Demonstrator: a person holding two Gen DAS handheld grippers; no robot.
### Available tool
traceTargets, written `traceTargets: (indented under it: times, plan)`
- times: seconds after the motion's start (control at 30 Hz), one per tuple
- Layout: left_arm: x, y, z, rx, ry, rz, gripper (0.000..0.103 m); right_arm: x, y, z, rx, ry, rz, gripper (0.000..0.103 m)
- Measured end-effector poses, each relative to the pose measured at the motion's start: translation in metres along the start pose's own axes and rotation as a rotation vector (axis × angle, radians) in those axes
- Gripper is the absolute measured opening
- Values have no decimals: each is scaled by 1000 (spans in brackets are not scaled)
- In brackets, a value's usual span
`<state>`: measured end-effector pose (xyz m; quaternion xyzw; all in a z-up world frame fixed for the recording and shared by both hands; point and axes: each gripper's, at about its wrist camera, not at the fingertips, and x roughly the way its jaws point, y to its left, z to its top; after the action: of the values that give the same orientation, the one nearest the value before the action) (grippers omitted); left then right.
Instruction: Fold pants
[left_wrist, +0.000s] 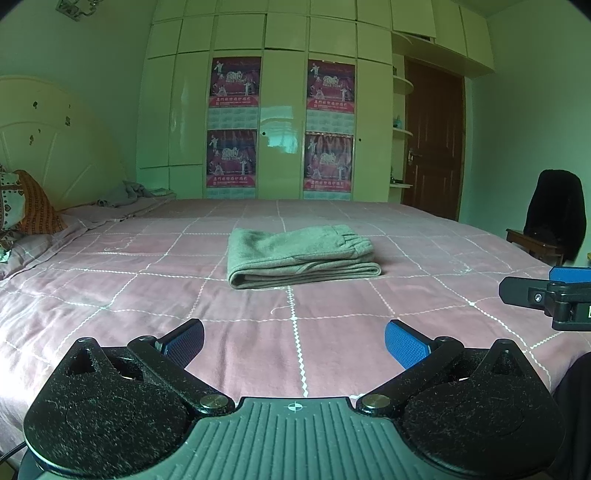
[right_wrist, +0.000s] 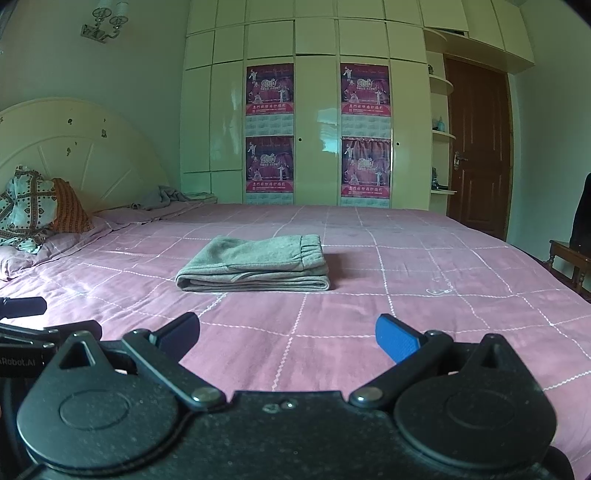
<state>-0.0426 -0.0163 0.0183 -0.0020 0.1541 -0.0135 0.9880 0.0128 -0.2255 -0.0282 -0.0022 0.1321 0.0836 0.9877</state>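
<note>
Because the pants (left_wrist: 301, 256) already lie as a compact grey stack, layers squared one on another with the elastic waistband on top toward the door side, I judge the folding done and nothing left to tuck. They sit on the pink checked bedspread (left_wrist: 147, 295), roughly mid-bed, flat and free of anything else, which is likely why the stack keeps its shape: no edge hangs over and nothing leans on it.

Short of the pants, on my side of them, I hold my left gripper (left_wrist: 293, 341) above the bedspread with its blue-padded fingers spread wide and nothing between them. My right gripper (right_wrist: 288, 334) is likewise splayed and empty, also short of the pants and clear of them. Neither touches the cloth; holding both back and open seems sensible, since any brush could skew the layers.

Beyond the pants stands the wardrobe (right_wrist: 314, 147) with its posters. Off to the headboard side of the pants are patterned pillows (right_wrist: 33, 210) and a rumpled grey cloth (right_wrist: 166, 195), well apart from the stack.
</note>
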Motion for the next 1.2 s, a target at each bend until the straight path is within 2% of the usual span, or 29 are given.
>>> traceTargets:
  times: [1.2]
  plan:
    - [1, 0, -3, 6, -3, -5, 103, 0, -1, -2, -7, 1, -4, 102]
